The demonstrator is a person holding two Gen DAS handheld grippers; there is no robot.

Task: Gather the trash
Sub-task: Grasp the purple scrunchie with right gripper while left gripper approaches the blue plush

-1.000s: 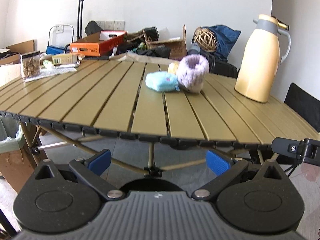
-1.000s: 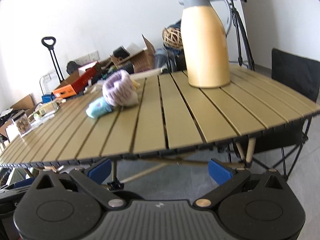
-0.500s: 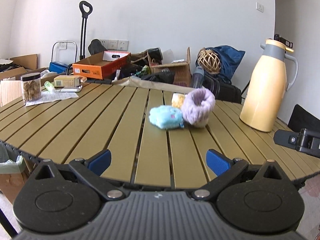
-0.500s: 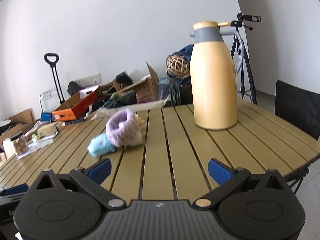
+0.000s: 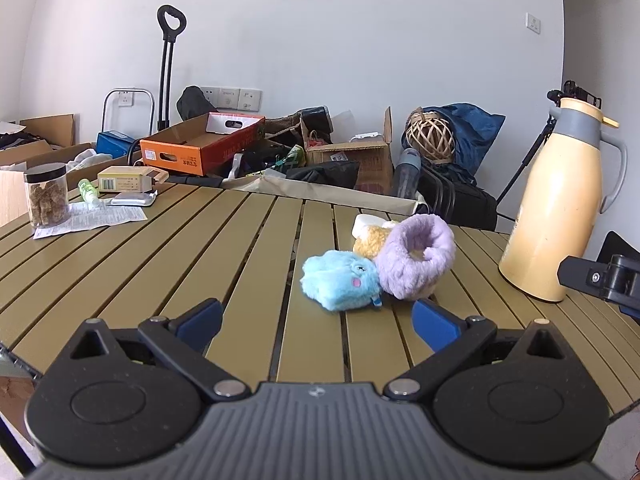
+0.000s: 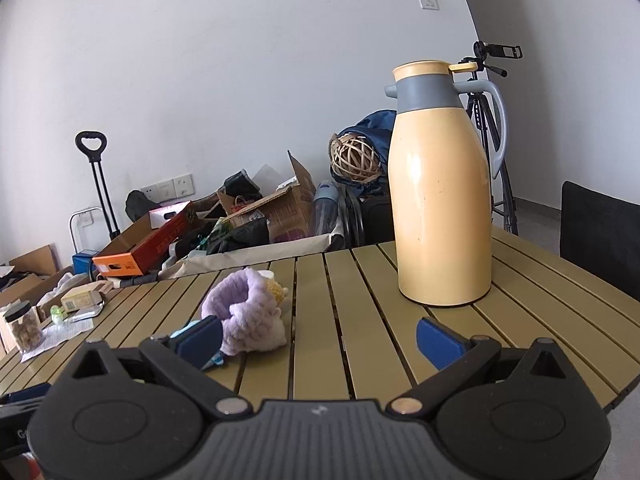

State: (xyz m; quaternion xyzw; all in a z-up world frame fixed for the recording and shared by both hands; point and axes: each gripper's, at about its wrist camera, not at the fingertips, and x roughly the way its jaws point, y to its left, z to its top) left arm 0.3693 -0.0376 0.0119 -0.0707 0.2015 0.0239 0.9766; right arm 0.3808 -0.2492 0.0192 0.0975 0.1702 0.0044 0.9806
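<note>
On the olive slatted table (image 5: 248,264) lie three fluffy items in a cluster: a light blue one (image 5: 340,280), a purple ring-shaped one (image 5: 416,258) and a yellow one (image 5: 370,238) behind them. My left gripper (image 5: 318,322) is open, low over the near table edge, just short of the blue item. My right gripper (image 6: 320,338) is open too, with the purple item (image 6: 248,312) ahead of its left finger (image 6: 198,338), which hides most of the blue item. Part of the right gripper (image 5: 600,278) shows at the left wrist view's right edge.
A tall yellow thermos jug (image 6: 440,200) stands on the table's right side. At the far left are a jar of snacks (image 5: 46,194), a paper sheet (image 5: 92,218), a small box (image 5: 128,179) and a foil pack. Boxes, bags and a tripod crowd the floor behind; a black chair (image 6: 600,232) at right.
Both grippers have risen from below the table edge to above the tabletop and moved forward toward the fluffy items. Both stay open.
</note>
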